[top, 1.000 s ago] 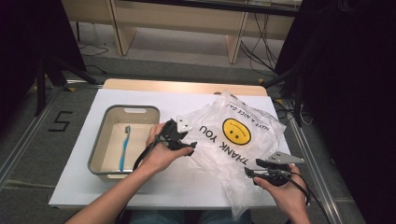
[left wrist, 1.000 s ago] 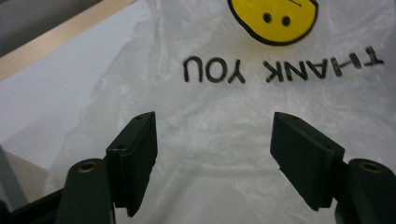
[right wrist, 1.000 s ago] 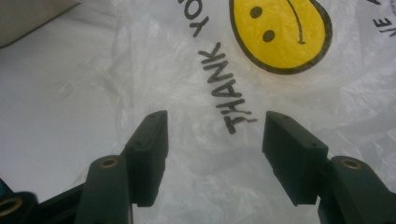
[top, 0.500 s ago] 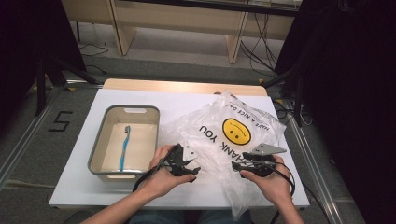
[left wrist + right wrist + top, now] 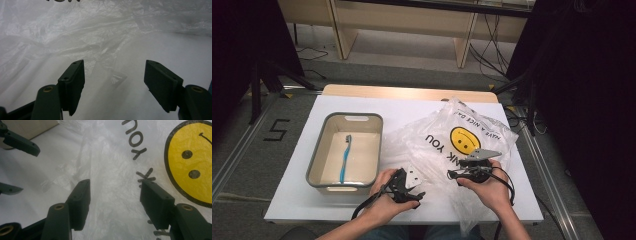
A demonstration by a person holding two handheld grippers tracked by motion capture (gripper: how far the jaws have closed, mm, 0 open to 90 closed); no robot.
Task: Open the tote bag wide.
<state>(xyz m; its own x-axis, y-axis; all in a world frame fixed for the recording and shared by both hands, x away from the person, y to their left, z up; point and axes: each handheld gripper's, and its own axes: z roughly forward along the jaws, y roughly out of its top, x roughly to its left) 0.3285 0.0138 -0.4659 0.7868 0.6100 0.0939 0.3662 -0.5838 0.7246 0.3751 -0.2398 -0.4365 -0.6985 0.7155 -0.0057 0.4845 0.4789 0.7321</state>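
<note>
Grippers both sit low over the plastic bag [image 5: 462, 145] in the high view, left gripper [image 5: 416, 192] beside its near edge, right gripper [image 5: 453, 175] on it. Left gripper view: jaws spread, with what seems a crumpled bag edge [image 5: 110, 57] just ahead between them. Right gripper view: jaws apart and gripping nothing, the bag's film beneath them and its smiley print [image 5: 190, 162] to their right.

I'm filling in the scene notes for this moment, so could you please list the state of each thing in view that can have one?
plastic bag: crumpled, lying flat on the table, print side up, not gripped.
toothbrush: lying flat inside the tub.
tub: upright on the table, holding the toothbrush.
left gripper: open, fingers over the bag's edge.
right gripper: open, fingers over the bag.
</note>
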